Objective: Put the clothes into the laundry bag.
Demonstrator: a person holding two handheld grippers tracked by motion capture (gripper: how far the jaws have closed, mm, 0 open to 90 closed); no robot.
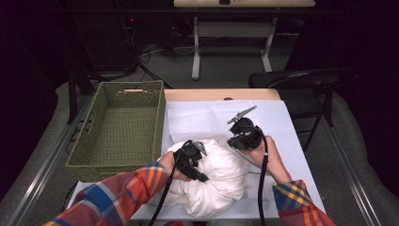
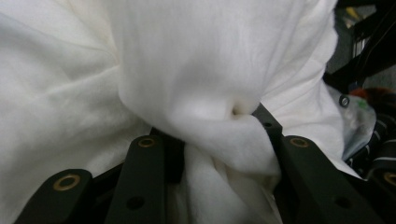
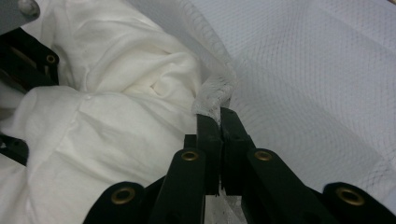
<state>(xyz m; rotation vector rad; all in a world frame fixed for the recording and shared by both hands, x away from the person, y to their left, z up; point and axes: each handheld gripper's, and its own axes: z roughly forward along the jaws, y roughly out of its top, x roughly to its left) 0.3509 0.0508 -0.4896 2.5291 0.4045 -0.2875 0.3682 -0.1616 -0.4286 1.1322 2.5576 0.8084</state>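
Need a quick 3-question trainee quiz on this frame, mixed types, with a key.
1. True or false: the right gripper is shut on the edge of the mesh bag.
2. Multiple choice: the basket stands (A) left of the white cloth, (B) right of it, (C) on top of it.
3. Fill in: the left gripper has its jaws around a bunched fold of the ____.

Key: 1 true; 2 A; 3 white cloth.
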